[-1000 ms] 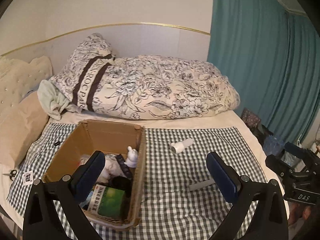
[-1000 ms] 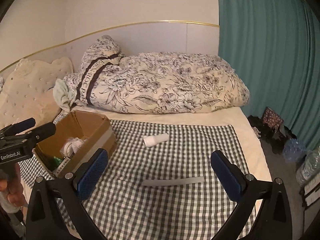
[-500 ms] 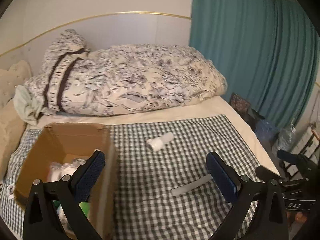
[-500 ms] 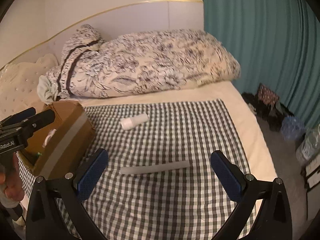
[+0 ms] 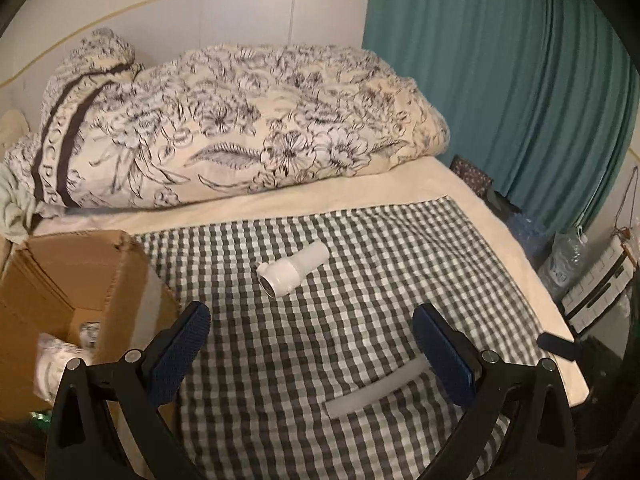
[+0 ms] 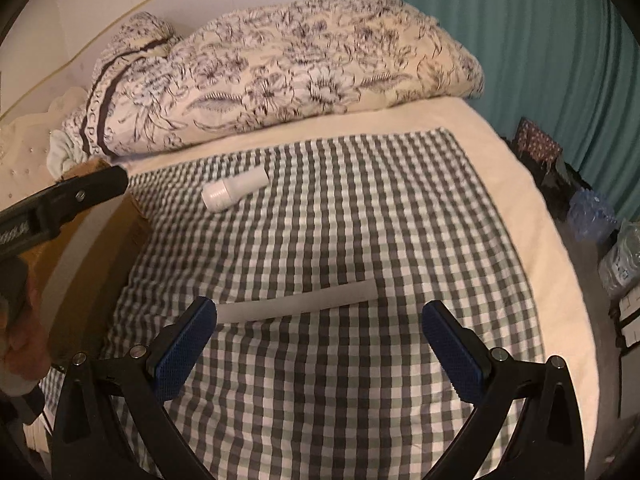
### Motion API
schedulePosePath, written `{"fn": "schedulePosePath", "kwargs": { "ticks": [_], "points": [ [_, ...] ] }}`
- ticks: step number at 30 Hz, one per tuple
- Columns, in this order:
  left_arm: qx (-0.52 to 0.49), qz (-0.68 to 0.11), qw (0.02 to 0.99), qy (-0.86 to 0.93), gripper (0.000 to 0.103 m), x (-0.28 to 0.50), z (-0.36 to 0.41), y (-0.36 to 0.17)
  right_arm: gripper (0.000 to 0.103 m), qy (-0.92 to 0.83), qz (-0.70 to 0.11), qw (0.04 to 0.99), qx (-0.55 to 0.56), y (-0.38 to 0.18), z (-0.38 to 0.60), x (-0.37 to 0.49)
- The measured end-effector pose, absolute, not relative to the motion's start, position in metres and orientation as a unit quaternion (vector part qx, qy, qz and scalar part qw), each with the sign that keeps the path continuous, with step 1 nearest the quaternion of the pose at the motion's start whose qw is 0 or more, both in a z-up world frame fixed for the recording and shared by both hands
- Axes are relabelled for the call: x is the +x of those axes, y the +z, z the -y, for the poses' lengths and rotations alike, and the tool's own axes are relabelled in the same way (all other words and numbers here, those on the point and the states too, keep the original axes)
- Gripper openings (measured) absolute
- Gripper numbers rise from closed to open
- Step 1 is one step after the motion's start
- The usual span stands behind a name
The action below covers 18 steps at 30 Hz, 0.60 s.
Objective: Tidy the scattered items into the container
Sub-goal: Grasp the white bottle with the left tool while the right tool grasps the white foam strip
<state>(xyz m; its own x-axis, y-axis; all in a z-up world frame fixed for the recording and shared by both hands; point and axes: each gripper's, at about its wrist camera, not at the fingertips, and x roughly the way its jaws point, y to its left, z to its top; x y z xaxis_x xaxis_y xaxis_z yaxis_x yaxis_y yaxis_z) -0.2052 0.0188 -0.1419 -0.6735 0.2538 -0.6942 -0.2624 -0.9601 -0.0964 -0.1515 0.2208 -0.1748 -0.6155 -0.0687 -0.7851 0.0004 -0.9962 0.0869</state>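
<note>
A white bottle (image 5: 293,269) (image 6: 234,188) lies on its side on the checked cloth (image 5: 360,280) (image 6: 360,220). Nearer to me a flat white strip (image 5: 376,387) (image 6: 298,303) rests on the cloth. The cardboard box (image 5: 76,280) (image 6: 100,248) stands at the left with packets inside. My left gripper (image 5: 316,352) hangs open over the cloth beside the box, empty. My right gripper (image 6: 320,346) is open just short of the strip, its left blue pad (image 6: 184,348) near the strip's end. The left tool's black body (image 6: 64,200) shows at the left of the right wrist view.
A rolled floral duvet (image 5: 224,128) (image 6: 280,68) lies across the back of the bed. Teal curtains (image 5: 500,80) hang at the right. Bags and plastic bottles (image 6: 592,216) sit on the floor past the bed's right edge. A hand (image 6: 20,340) holds the left tool.
Both grippers moved right and closer to the cloth. The box slid toward the left edge of both views; the strip now lies close before the right gripper.
</note>
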Motion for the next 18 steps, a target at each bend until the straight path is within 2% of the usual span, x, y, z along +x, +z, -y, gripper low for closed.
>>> {"fn": "schedulePosePath", "kwargs": {
  "ticks": [18],
  "points": [
    [-0.418, 0.004, 0.101, 0.903, 0.103, -0.309, -0.025, -0.231, 0.103, -0.872, 0.062, 0.021, 0.485, -0.256, -0.226, -0.213]
  ]
}}
